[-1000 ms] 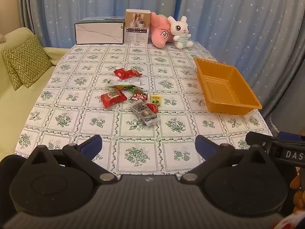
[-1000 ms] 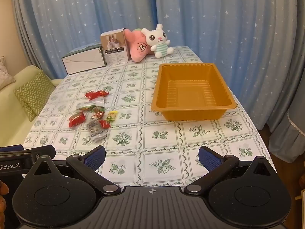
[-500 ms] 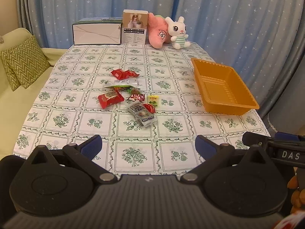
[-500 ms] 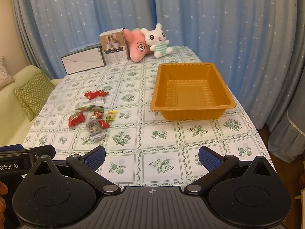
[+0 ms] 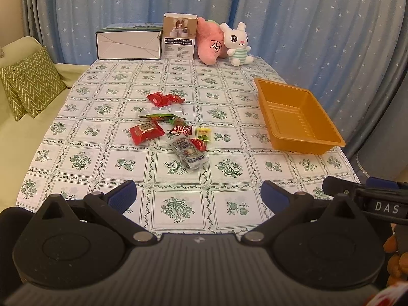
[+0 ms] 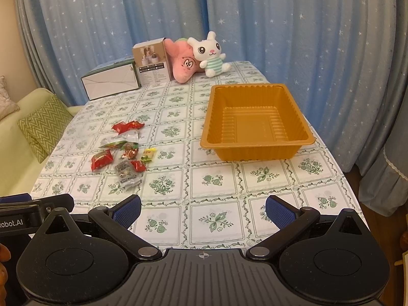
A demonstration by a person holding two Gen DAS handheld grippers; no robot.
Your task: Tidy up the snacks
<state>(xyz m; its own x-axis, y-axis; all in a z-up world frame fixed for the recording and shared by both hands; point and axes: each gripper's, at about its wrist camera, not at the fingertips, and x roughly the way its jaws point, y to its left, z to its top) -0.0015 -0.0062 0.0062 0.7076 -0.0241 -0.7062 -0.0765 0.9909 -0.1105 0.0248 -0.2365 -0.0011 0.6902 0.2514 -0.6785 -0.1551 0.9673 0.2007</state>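
Both grippers spread wide; snacks (image 5: 176,130) beside tray (image 5: 329,141).

Starry blue curtains (image 5: 293,25), green sofa (image 5: 23,117), zigzag cushion (image 5: 30,81)

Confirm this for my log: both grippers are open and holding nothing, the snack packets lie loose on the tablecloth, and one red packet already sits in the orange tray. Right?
Not quite. The orange tray holds nothing; the right wrist view looks straight into it and shows only its bare ribbed floor. The rest stands: the left gripper and right gripper are open and hold nothing, and the snack packets lie loose on the tablecloth.
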